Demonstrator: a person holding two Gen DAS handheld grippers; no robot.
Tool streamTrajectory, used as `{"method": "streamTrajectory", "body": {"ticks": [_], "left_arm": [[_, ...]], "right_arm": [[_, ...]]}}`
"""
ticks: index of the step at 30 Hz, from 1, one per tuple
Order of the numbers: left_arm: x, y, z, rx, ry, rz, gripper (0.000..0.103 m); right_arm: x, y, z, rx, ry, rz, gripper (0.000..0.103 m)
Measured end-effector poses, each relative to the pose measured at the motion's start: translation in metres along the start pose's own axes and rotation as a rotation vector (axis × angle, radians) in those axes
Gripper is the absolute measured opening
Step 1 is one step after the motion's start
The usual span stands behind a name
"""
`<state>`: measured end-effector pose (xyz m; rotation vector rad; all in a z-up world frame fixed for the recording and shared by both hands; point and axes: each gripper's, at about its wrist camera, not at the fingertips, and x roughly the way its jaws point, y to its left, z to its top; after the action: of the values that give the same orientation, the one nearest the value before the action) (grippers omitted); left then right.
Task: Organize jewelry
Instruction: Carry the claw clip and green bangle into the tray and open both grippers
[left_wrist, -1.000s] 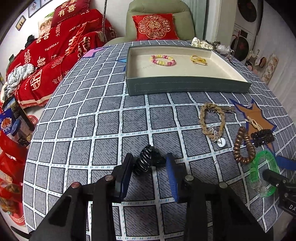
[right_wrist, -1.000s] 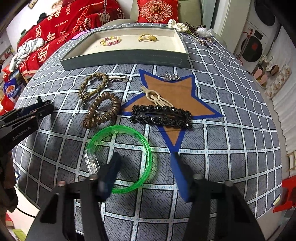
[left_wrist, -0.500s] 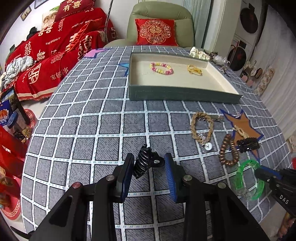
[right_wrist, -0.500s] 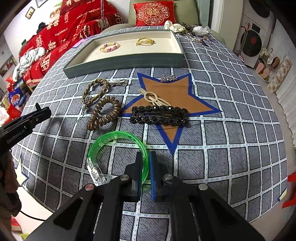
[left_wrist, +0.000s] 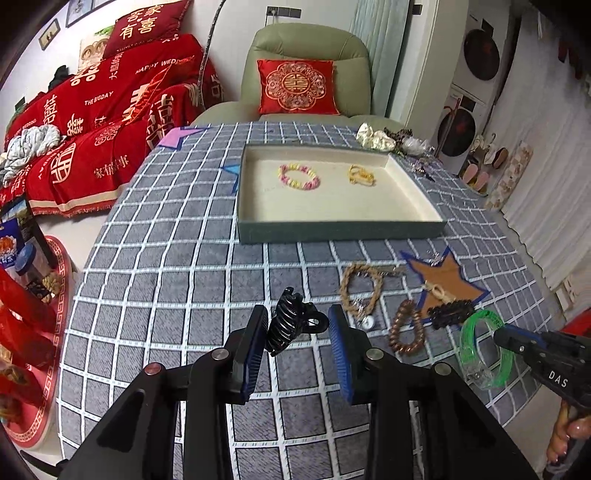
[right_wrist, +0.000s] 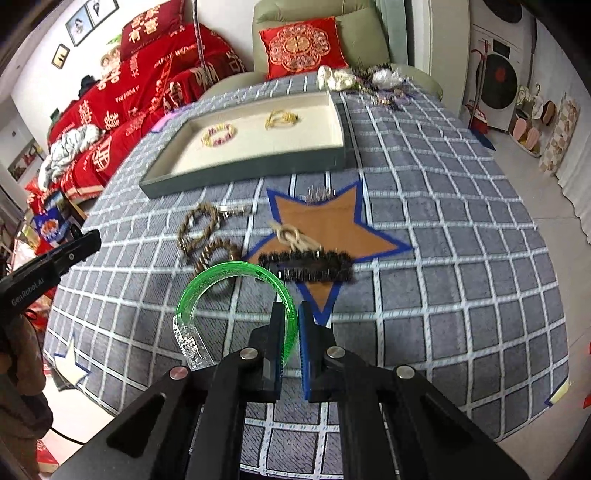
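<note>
My left gripper (left_wrist: 297, 325) is shut on a black claw hair clip (left_wrist: 290, 325) and holds it above the table. My right gripper (right_wrist: 291, 325) is shut on a green plastic bangle (right_wrist: 229, 291), lifted off the cloth; it also shows in the left wrist view (left_wrist: 480, 347). The grey tray (left_wrist: 332, 230) with cream lining holds a pink-yellow bead bracelet (left_wrist: 298, 176) and a gold piece (left_wrist: 360, 175). On the cloth lie a braided bracelet (right_wrist: 197, 230), a brown coil hair tie (right_wrist: 216, 254), a black beaded barrette (right_wrist: 306, 264) and a beige clip (right_wrist: 291, 236).
A round table with grey checked cloth (left_wrist: 166, 258) bears a brown star patch (right_wrist: 332, 229). A small silver comb (right_wrist: 319, 194) lies near the tray. More jewelry and a white scrunchie (right_wrist: 338, 79) sit at the far edge. A green armchair (left_wrist: 306, 55) and red sofa stand behind.
Both grippers have risen from the table. The left one lifted the black claw clip. The right one shut on the green bangle and raised it off the cloth.
</note>
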<state>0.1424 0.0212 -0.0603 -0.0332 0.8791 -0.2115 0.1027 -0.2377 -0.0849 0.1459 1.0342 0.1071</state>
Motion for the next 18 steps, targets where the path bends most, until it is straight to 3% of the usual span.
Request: {"method": "streamTrajectory", "body": {"ticks": [11, 18], "left_arm": [[-0.009, -0.012, 0.057, 0.024, -0.023, -0.036, 0.042], [0.009, -0.017, 0.106, 0.069, -0.039, -0.012, 0.042]], "right_arm": [[-0.022, -0.007, 0.071, -0.035, -0.091, 0.008, 0.008], [-0.006, -0.003, 0.13, -0.078, -0.111, -0.004, 0.008]]}}
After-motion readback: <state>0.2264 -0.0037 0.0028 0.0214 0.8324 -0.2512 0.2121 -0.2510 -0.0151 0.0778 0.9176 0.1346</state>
